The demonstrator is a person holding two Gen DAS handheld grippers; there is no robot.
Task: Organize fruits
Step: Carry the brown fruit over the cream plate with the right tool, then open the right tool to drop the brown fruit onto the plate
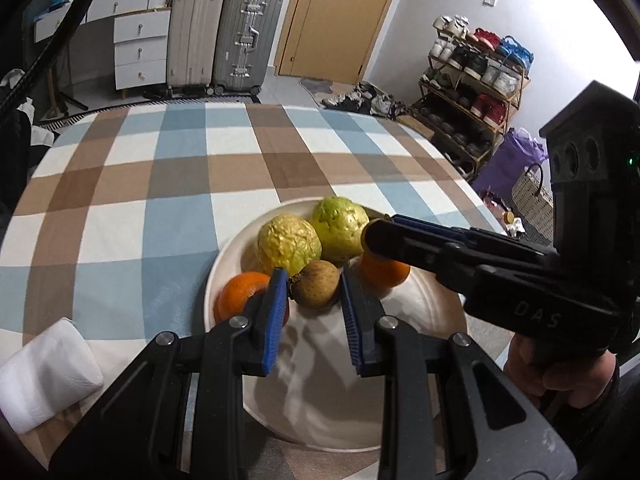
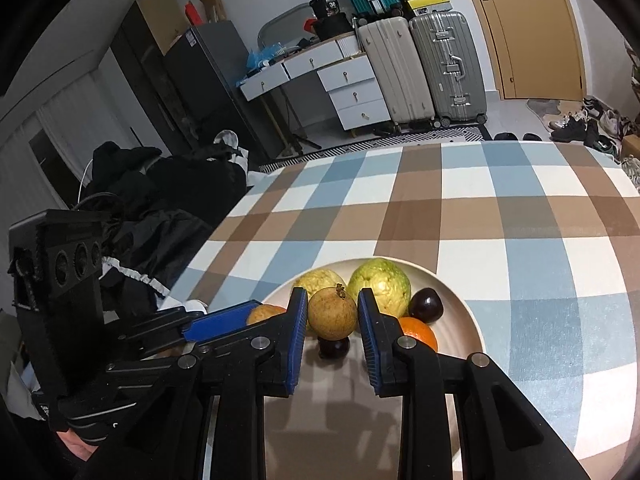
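Wooden door [image 1: 340,20], suitcases [image 1: 224,36], white drawers [image 1: 140,52] and a shoe rack [image 1: 476,80] line the walls.

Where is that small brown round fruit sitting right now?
The brown fruit lies in the cream bowl, mid-pile, just in front of the two yellow-green guavas, with an orange to its right in the right wrist view.

The round cream plate [image 1: 224,280] lies on the blue, brown and white checked tablecloth [image 1: 160,184], directly ahead of both grippers. In it, the brown speckled round fruit [image 1: 316,283] sits just beyond the left gripper [image 1: 314,312], with two bumpy yellow-green guavas [image 1: 289,244] behind it and an orange [image 1: 240,294] on either side. The white folded tissue pack [image 1: 48,376] lies on the cloth, left of that gripper.
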